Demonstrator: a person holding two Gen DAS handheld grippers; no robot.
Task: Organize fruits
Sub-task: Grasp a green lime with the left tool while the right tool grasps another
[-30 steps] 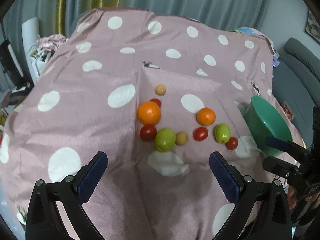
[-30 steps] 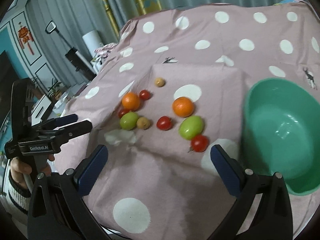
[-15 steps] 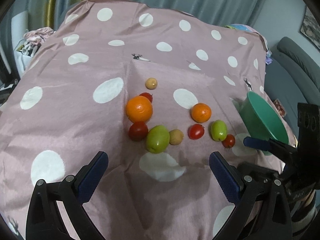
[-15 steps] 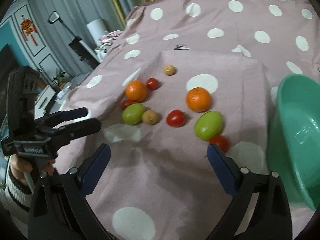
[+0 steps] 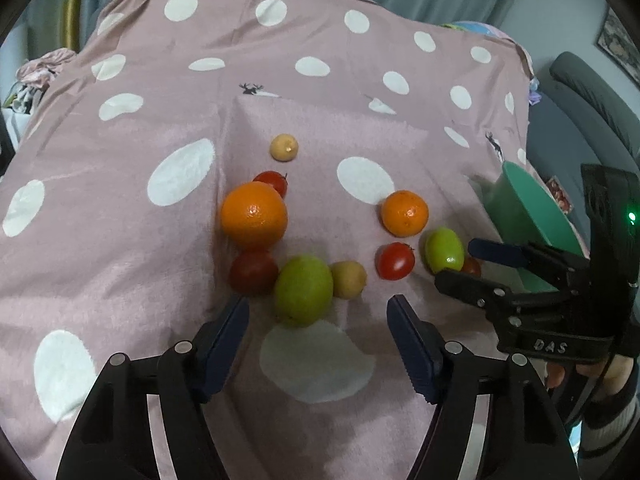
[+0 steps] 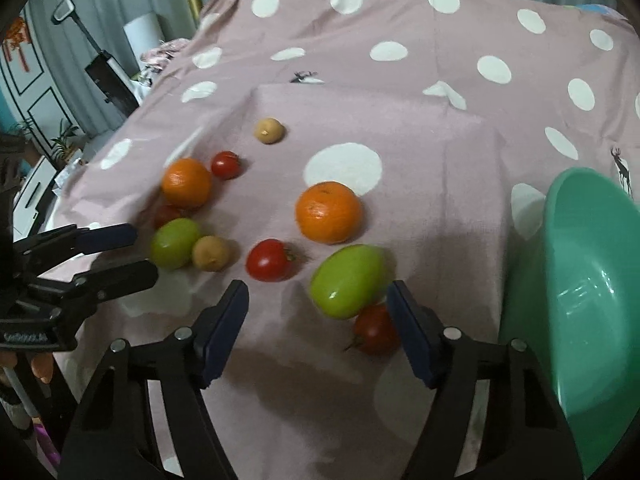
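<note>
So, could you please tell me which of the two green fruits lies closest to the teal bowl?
The green fruit lying between the right claw tips, beside a red tomato; the other green fruit lies far left.

left gripper (image 5: pixel 318 326): jaws wide apart, holding nothing, tilted down | right gripper (image 6: pixel 318 320): jaws wide apart, holding nothing, tilted down | each gripper shows at the side of the other's jaws, a hand (image 5: pixel 600 372) on its handle
</note>
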